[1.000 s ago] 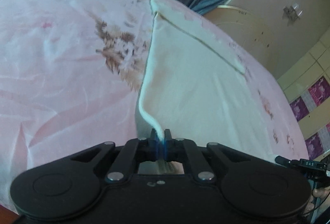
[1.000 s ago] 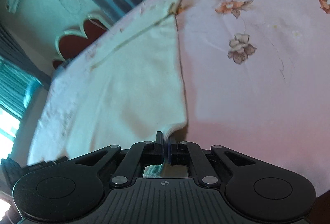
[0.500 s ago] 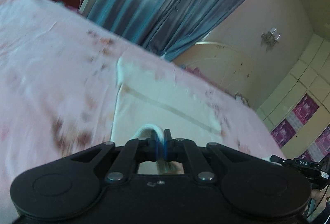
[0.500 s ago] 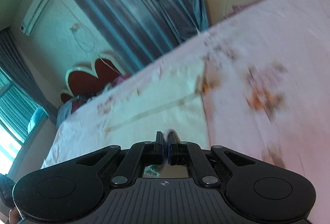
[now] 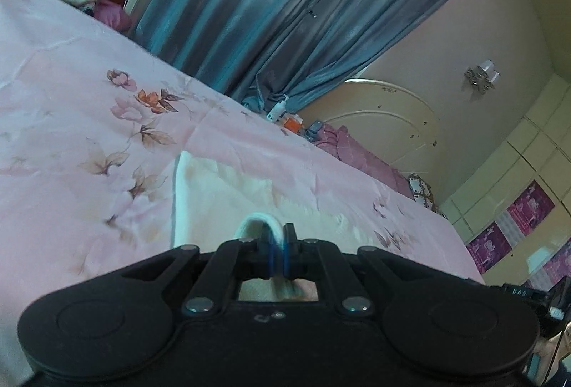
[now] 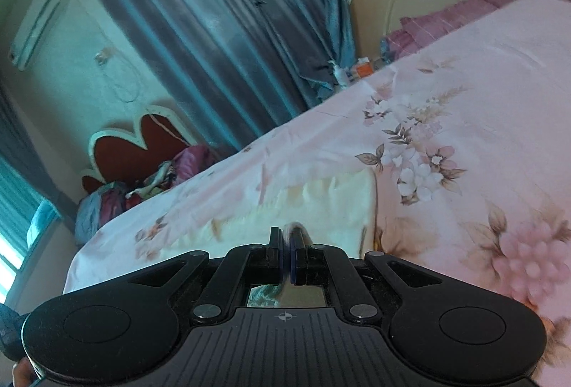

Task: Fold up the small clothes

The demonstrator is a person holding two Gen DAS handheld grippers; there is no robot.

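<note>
Cream garment (image 5: 221, 198), pinched in both tongs (image 5: 277, 244) (image 6: 287, 246), now lies folded further forward.

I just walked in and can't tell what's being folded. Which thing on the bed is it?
Look at the pink flowered bedsheet in front of the blue curtain. On it lies a cream cloth, plain where the sheet has flowers. Each claw, left and right, is shut on an edge of it.

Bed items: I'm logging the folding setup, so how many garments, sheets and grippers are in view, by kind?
Cream garment: 1
Pink floral bedsheet: 1
Grippers, both shut on the garment: 2, left gripper and right gripper
Total: 4
</note>
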